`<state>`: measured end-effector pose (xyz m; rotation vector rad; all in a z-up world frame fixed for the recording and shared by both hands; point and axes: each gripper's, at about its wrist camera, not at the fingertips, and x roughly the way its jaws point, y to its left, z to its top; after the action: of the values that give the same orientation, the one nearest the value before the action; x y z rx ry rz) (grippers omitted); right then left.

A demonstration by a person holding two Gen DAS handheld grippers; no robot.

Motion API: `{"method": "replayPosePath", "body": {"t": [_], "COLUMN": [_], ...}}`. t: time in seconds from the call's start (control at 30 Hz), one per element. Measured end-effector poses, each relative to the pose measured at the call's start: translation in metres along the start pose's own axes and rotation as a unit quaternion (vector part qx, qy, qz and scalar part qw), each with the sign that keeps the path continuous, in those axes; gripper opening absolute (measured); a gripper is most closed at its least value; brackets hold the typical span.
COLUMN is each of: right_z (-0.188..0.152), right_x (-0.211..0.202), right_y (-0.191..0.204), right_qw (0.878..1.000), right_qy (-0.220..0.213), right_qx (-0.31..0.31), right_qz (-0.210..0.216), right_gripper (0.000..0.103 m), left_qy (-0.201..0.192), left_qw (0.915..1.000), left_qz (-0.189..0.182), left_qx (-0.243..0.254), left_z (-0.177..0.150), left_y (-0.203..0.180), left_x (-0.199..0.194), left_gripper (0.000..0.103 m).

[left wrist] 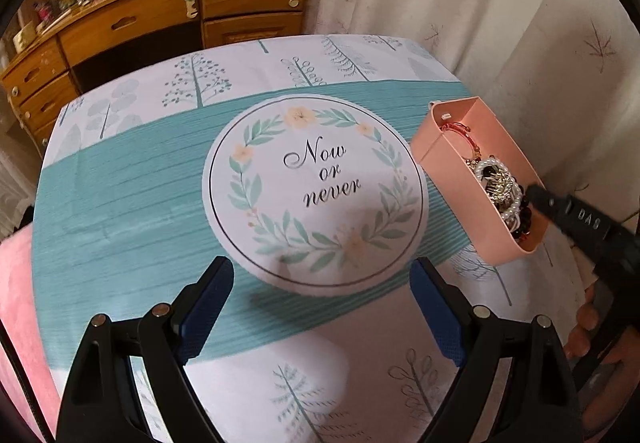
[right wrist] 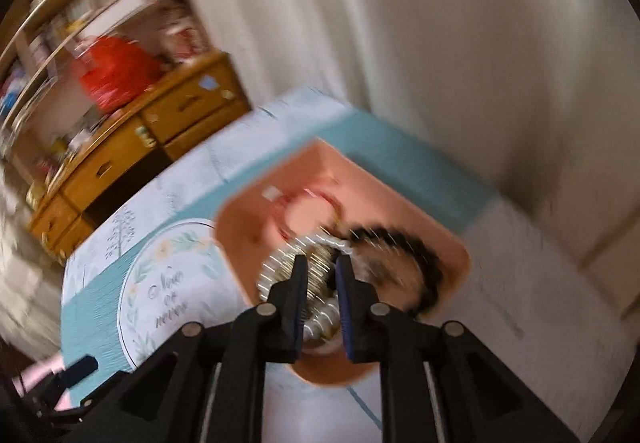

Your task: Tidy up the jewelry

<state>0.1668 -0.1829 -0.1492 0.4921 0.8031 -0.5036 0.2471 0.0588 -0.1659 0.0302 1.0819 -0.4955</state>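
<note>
We hold the left gripper (left wrist: 322,307) over the round lid (left wrist: 316,195) on the surface (left wrist: 120,203), its jaws spread wide and empty. The pink tray (left wrist: 448,179) stands just right of the lid, with bracelets (left wrist: 500,187) heaped inside. Our right gripper (right wrist: 322,299) hangs over that heap, jaws a narrow gap apart; blur hides whether they pinch anything.

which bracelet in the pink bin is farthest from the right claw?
The red cord bracelet, lying alone at the far end of the pink bin. The pearl bracelet and dark bead bracelet sit by the right claw.
</note>
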Motion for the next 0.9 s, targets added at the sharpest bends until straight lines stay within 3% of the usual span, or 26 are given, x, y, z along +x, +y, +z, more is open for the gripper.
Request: {"method": "replayPosePath", "body": {"t": [0.1, 0.17, 0.23, 0.27, 0.3, 0.37, 0.43, 0.47, 0.53, 0.6, 0.73, 0.9], "right_z": [-0.008, -0.012, -0.018, -0.019, -0.022, -0.028, -0.04, -0.047, -0.059, -0.065, -0.061, -0.038], "right_x": [-0.009, -0.017, -0.026, -0.029, -0.033, -0.044, -0.057, -0.065, -0.075, -0.095, -0.139, -0.165], "right_y": [-0.013, -0.016, -0.017, -0.016, -0.016, -0.014, -0.013, -0.013, -0.015, -0.023, -0.038, -0.048], "right_qw": [1.0, 1.0, 1.0, 0.999, 0.999, 0.994, 0.983, 0.973, 0.952, 0.936, 0.925, 0.93], "right_qy": [-0.005, -0.012, -0.015, -0.01, 0.005, 0.051, 0.091, 0.115, 0.161, 0.181, 0.166, 0.16], "right_qx": [0.016, 0.01, -0.01, -0.02, -0.037, -0.083, -0.149, -0.194, -0.257, -0.298, -0.337, -0.322], "right_qz": [-0.008, 0.002, 0.021, 0.027, 0.034, 0.057, 0.058, 0.048, 0.038, 0.044, 0.052, 0.076], "right_gripper": [0.028, 0.05, 0.063, 0.067, 0.068, 0.069, 0.077, 0.082, 0.083, 0.083, 0.09, 0.091], "left_qy": [-0.047, -0.073, -0.067, -0.04, 0.006, 0.055, 0.074, 0.081, 0.095, 0.098, 0.078, 0.015], "left_qw": [0.9988, 0.9967, 0.9955, 0.9958, 0.9944, 0.9889, 0.982, 0.979, 0.9764, 0.9789, 0.981, 0.9865], "left_qz": [-0.007, -0.017, -0.011, 0.002, 0.02, 0.026, 0.037, 0.052, 0.079, 0.087, 0.117, 0.114], "left_qx": [-0.014, -0.032, -0.066, -0.082, -0.104, -0.136, -0.17, -0.179, -0.177, -0.157, -0.133, -0.117], "left_z": [-0.012, -0.02, -0.027, -0.03, -0.033, -0.045, -0.062, -0.069, -0.082, -0.092, -0.1, -0.092], "left_y": [-0.004, -0.005, -0.007, -0.009, -0.012, -0.016, -0.022, -0.027, -0.04, -0.057, -0.087, -0.126], "left_x": [-0.017, -0.028, -0.033, -0.034, -0.034, -0.04, -0.056, -0.064, -0.085, -0.107, -0.141, -0.179], "left_gripper": [0.088, 0.088, 0.088, 0.088, 0.088, 0.088, 0.088, 0.088, 0.088, 0.088, 0.088, 0.088]}}
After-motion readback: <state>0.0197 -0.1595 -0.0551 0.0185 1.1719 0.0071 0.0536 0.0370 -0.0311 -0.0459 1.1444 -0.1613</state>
